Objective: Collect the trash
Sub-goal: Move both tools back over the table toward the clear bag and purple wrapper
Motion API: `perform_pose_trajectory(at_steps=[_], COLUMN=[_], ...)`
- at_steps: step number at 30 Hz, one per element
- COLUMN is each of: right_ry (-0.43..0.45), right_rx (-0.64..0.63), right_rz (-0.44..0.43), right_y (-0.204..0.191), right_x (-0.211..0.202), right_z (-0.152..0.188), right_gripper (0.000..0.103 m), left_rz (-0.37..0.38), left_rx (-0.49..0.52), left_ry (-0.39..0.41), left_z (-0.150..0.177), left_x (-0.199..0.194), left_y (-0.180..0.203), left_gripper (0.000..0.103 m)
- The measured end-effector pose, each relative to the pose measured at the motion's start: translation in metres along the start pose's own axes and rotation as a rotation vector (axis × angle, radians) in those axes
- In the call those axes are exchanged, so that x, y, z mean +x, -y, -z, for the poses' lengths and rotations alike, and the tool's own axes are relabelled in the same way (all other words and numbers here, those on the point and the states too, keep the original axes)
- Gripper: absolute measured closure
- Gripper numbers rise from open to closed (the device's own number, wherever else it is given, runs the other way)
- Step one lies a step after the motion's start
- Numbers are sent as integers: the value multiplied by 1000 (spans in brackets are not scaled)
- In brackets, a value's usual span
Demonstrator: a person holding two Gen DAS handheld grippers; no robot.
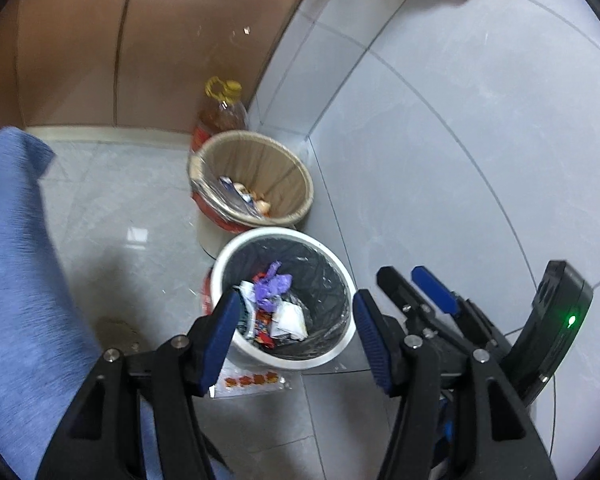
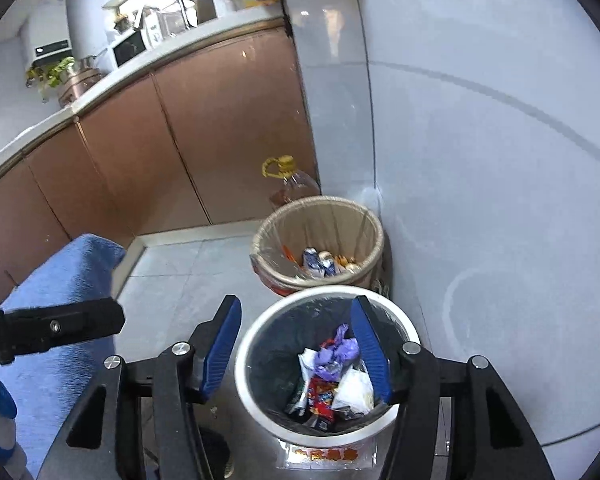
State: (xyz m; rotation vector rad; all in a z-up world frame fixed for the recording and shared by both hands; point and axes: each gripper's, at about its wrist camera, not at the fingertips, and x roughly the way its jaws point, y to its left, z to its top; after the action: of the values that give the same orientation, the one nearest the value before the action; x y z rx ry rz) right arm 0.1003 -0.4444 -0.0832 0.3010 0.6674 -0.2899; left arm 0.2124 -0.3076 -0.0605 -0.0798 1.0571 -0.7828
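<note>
A white bin with a black liner holds crumpled wrappers; both the left gripper and right gripper gape empty above grey floor tiles.

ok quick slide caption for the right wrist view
Open right gripper above a white bin of wrappers, woven basket and oil bottle behind.

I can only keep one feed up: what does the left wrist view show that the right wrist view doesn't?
Left wrist only: the right gripper, open, with a green light on its body. Right wrist only: the kitchen counter with a microwave, and a side-on part of the left gripper. Both: the white bin holding wrappers, the tan bin, the oil bottle and a snack packet on the floor.
</note>
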Motion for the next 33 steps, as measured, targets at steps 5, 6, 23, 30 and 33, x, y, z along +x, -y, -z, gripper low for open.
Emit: perform_pose_trajectory(at_steps=[5,6,23,30,33], right_ry=[58,70,229,260,261], right_rx=[-34,-43,-220,-291,-322], right_rz=[-31,-39,-195,-297,-344], right_y=[-27,-33,-132,-172,-191], right_x=[-29,-36,-131,-165,-175], right_z=[-8,-9,-21,-16,-13], right_gripper=[41,40,26,23,23], left_rz=[-34,-40,-172,-224,-240], left_rx=[17,19,37,34,2], left_ry=[84,101,446,518,540], left_z=[14,18,89,126,145], left_x=[-51,-62,-251,-306,-329], left_y=[-9,-11,-33,-54,-71], left_gripper=[46,45,38,28,28])
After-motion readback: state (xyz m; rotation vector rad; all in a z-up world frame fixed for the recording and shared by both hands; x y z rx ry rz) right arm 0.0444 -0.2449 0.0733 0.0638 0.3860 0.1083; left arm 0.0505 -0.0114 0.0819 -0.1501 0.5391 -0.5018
